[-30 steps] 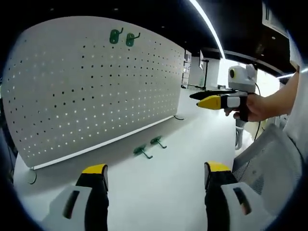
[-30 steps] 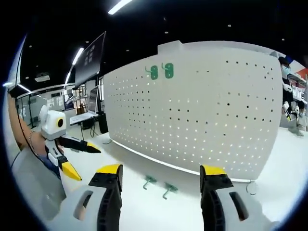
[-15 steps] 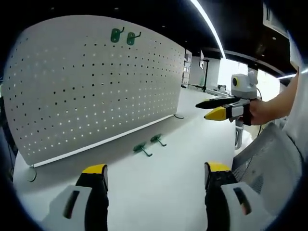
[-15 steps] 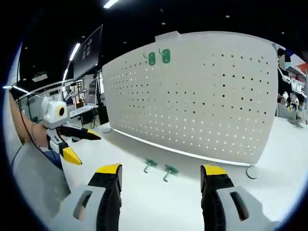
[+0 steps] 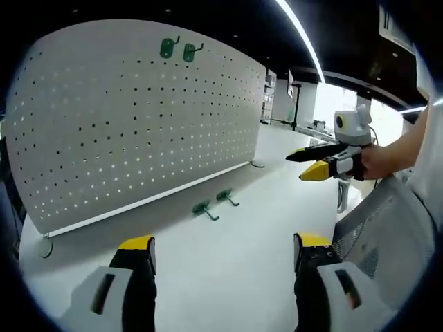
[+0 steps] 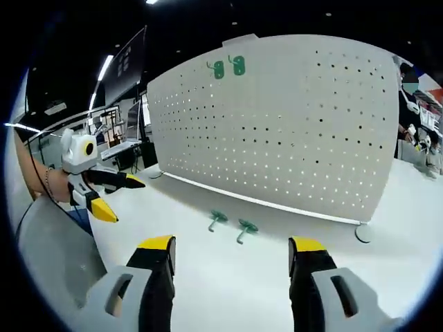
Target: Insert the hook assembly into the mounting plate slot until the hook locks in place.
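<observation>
A white pegboard [image 5: 138,117] stands upright on the white table [image 5: 235,277]. Two green hooks [image 5: 177,48] hang near its top edge. Two more green hooks lie loose on the table in front of its base, one at the left [image 5: 205,209] and one at the right [image 5: 225,198]. My left gripper [image 5: 225,242] is open and holds nothing, well short of them. The right gripper view has the same board [image 6: 291,124], the hung pair [image 6: 228,68] and the loose hooks [image 6: 217,219] [image 6: 245,228]. My right gripper [image 6: 232,243] is open and holds nothing, just short of those hooks.
The right gripper [image 5: 322,160], held by a hand [image 5: 384,160], hovers over the table's right side. The left gripper [image 6: 123,199] shows at the left of the right gripper view. The board rests on round feet [image 6: 361,234]. A person [image 6: 410,97] stands behind it.
The right gripper has drifted a little right and down in the left gripper view, and its camera has come closer to the board. The loose hooks stay put.
</observation>
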A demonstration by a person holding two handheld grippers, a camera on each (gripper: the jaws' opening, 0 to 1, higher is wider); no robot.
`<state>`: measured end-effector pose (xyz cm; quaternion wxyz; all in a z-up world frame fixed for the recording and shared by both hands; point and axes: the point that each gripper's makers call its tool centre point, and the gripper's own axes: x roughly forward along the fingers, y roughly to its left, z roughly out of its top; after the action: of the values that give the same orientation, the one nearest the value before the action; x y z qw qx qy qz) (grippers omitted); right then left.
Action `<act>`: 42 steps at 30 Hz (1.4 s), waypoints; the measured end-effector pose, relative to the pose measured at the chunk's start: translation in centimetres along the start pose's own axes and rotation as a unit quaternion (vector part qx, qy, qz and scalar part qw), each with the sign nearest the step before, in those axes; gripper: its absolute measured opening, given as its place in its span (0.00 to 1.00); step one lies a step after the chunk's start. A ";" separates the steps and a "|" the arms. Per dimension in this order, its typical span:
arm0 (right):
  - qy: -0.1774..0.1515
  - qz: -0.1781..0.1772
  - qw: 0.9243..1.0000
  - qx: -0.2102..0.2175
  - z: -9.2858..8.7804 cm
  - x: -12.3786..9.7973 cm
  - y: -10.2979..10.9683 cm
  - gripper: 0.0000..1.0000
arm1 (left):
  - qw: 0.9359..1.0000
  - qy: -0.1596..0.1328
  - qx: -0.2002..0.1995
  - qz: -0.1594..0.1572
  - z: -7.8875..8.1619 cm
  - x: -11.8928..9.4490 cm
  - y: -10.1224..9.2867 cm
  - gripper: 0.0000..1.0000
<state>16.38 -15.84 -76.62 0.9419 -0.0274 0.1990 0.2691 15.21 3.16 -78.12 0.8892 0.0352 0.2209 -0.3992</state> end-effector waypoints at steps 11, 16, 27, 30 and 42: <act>0.000 0.002 1.000 -0.001 0.1 0.0 0.1 0.64 | 0.999 0.008 0.031 -0.019 1.1 1.1 0.0 0.84; 0.004 0.002 1.000 0.001 -0.2 -0.1 0.1 0.64 | 0.996 0.025 0.072 -0.043 1.6 2.1 0.0 0.84; 0.014 0.000 1.000 0.000 -0.6 -0.2 0.0 0.63 | 0.977 0.073 0.175 -0.094 1.6 4.0 0.1 0.84; 0.016 0.000 1.000 0.001 -0.8 -0.3 0.1 0.63 | 0.974 0.078 0.185 -0.103 1.7 4.4 0.1 0.83; 0.021 0.003 1.000 0.005 -1.0 -0.2 0.2 0.62 | 0.951 0.106 0.250 -0.150 2.3 6.6 0.0 0.82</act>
<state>15.79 -15.93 -77.45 0.9369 -0.0279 0.2204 0.2699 19.88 -1.98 -78.83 0.7533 0.2652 0.2099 -0.5640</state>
